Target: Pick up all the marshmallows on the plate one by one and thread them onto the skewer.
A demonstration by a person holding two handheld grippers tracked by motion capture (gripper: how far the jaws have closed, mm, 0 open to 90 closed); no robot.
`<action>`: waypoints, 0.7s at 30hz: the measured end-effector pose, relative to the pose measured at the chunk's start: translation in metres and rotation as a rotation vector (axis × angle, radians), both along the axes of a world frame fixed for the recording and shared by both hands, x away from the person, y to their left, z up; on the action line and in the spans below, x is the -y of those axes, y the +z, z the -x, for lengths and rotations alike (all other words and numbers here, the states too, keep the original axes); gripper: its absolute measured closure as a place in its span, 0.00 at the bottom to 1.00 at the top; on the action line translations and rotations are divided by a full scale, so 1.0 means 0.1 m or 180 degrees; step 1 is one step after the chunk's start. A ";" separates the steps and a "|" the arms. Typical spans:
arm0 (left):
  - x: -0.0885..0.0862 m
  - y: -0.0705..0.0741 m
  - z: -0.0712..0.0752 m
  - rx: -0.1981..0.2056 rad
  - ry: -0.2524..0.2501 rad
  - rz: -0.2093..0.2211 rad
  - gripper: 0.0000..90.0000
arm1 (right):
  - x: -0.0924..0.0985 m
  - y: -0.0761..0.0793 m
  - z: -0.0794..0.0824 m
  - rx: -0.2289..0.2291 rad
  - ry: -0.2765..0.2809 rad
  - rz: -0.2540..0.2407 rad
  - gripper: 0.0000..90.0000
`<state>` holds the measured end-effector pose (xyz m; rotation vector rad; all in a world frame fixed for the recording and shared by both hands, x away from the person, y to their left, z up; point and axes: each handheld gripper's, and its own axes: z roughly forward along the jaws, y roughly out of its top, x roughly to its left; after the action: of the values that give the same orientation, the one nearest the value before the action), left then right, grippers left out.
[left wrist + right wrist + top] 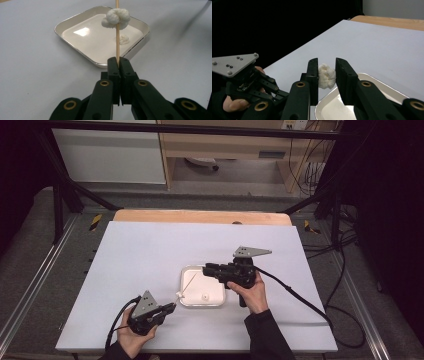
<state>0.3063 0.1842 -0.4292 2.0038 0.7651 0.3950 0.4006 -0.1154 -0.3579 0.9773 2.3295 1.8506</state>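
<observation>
On the white table (150,250), the left gripper (119,61) clamped a thin, brittle skewer (117,42); the right gripper (326,72), at 3 o'clock, pinched a soft, light marshmallow (326,75) gently by its sides

The white table (150,250) has lots of bare room all around the tray (218,300). Over the tray, a thin stick (188,284) with a white lump (116,18) leans across.

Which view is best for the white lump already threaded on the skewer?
Left gripper view: the lump on the skewer is close and sharp above the tray. High view shows it as a small white speck. Right gripper view shows another lump.
</observation>
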 end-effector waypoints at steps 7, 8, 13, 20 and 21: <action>0.01 0.00 0.01 0.0009 -0.0006 0.0001 0.98 | -0.08 -0.03 -0.06 -0.0086 0.0030 -0.0102 0.82; 0.01 0.00 0.01 0.0010 -0.0008 0.0002 0.98 | -0.08 -0.03 -0.07 -0.0099 0.0031 -0.0115 0.82; 0.01 0.01 0.01 0.0017 -0.0016 -0.0005 0.98 | -0.11 -0.06 -0.09 -0.0166 0.0061 -0.0170 0.82; 0.01 0.01 0.01 0.0029 -0.0009 0.0013 0.98 | -0.13 -0.08 -0.10 -0.0227 0.0114 -0.0210 0.82; 0.01 0.01 0.01 0.0027 -0.0008 0.0013 0.98 | -0.13 -0.08 -0.10 -0.0235 0.0117 -0.0210 0.82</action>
<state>0.3053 0.1830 -0.4285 1.9980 0.7575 0.4001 0.4102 -0.1027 -0.3660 1.0339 2.3567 1.9496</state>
